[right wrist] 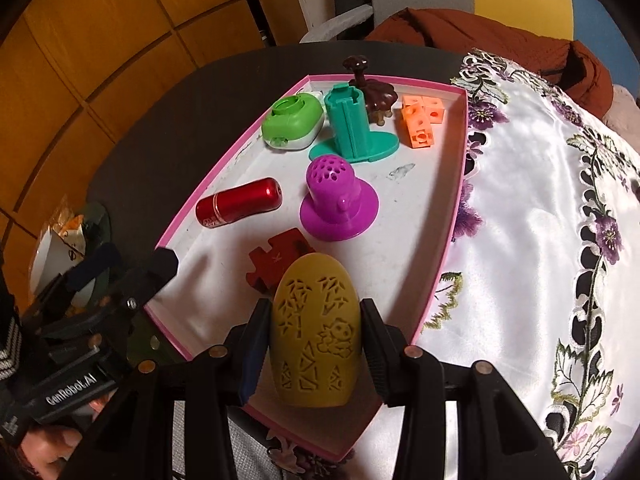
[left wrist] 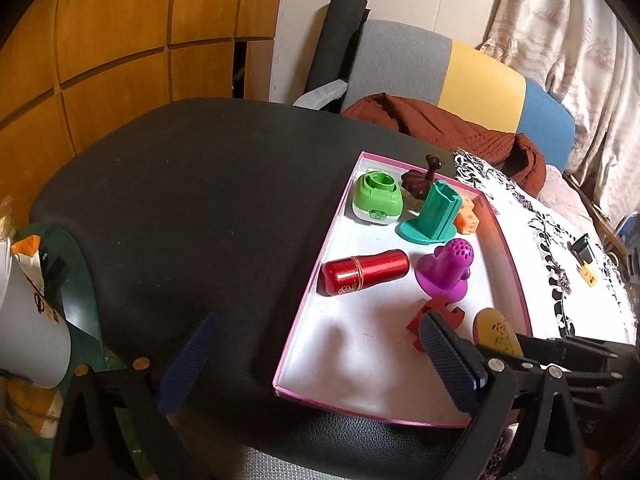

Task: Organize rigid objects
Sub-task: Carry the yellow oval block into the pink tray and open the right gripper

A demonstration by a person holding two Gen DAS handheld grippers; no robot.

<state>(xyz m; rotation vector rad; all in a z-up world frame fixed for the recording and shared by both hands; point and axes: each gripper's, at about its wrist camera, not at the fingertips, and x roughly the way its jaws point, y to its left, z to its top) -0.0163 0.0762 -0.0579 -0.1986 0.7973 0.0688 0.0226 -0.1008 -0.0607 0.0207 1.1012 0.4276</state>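
Observation:
A pink-rimmed white tray (left wrist: 316, 296) (right wrist: 448, 236) holds a red cylinder (left wrist: 363, 272) (right wrist: 239, 201), a purple perforated holder (left wrist: 447, 274) (right wrist: 338, 204), a green dispenser (left wrist: 377, 198) (right wrist: 292, 122), a teal stand (left wrist: 434, 214) (right wrist: 354, 128), orange cubes (right wrist: 422, 120), a brown piece (right wrist: 372, 92) and a red puzzle piece (left wrist: 434, 318) (right wrist: 276, 264). My right gripper (right wrist: 314, 332) is shut on a yellow carved egg-shaped object (right wrist: 314, 332) (left wrist: 496, 330) above the tray's near end. My left gripper (left wrist: 316, 360) is open and empty, straddling the tray's left rim.
The tray lies on a black padded seat (left wrist: 192, 200). A white embroidered cloth (right wrist: 540, 220) lies to the right with small items (left wrist: 584, 258) on it. A white cup (left wrist: 28, 320) stands at the left. A brown jacket (left wrist: 436, 124) lies behind.

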